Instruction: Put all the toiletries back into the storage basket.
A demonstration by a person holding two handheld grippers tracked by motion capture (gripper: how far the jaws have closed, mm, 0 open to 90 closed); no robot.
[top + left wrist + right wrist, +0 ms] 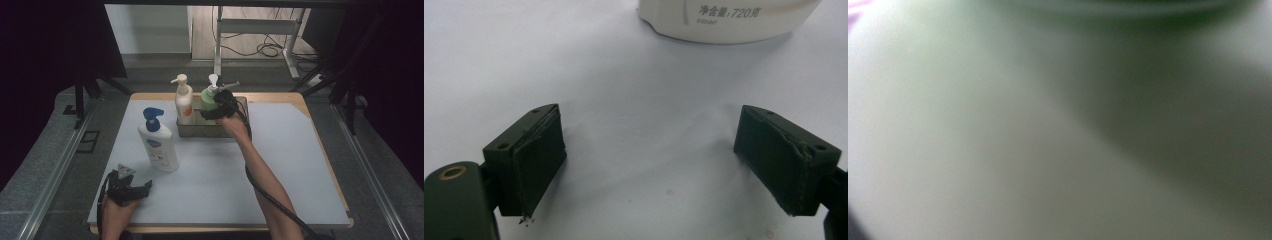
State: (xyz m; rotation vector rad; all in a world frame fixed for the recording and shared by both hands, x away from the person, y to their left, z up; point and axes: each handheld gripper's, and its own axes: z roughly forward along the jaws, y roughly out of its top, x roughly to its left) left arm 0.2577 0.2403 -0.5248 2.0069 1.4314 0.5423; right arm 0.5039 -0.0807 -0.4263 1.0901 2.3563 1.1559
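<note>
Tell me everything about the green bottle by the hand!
The green bottle is a pump bottle with a pale green, plastic-looking body and a white pump head on top. It stands upright inside a shallow clear tray at the far side of the table, right beside a white bottle with an orange label. The right gripper is up against its side; whether the jaws squeeze it cannot be made out. In the right gripper view its body is a close green blur.
</note>
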